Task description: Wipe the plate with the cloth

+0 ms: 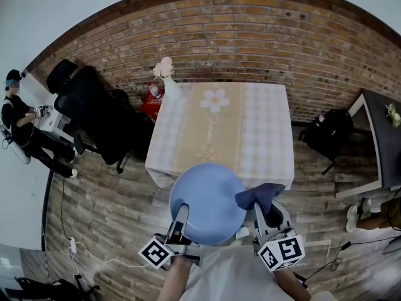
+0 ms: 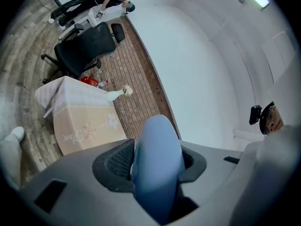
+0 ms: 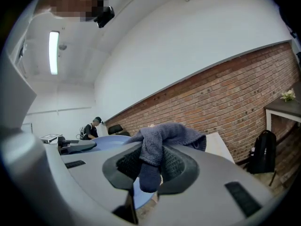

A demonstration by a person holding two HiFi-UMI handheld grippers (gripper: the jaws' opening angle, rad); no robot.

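Note:
A round light-blue plate (image 1: 208, 202) is held in the air in front of the table, near its front edge. My left gripper (image 1: 180, 221) is shut on the plate's near rim; in the left gripper view the plate (image 2: 157, 164) stands edge-on between the jaws. My right gripper (image 1: 268, 215) is shut on a dark blue-grey cloth (image 1: 260, 196), which rests against the plate's right edge. In the right gripper view the cloth (image 3: 162, 142) bunches over the jaws, with the plate (image 3: 106, 142) behind it at left.
A table (image 1: 250, 143) with a checked cloth and a flower print stands ahead, with a white vase (image 1: 168, 80) at its far left corner. A black office chair (image 1: 100, 115) stands left, a black backpack (image 1: 329, 133) right, a brick wall behind. A person (image 1: 22, 127) sits far left.

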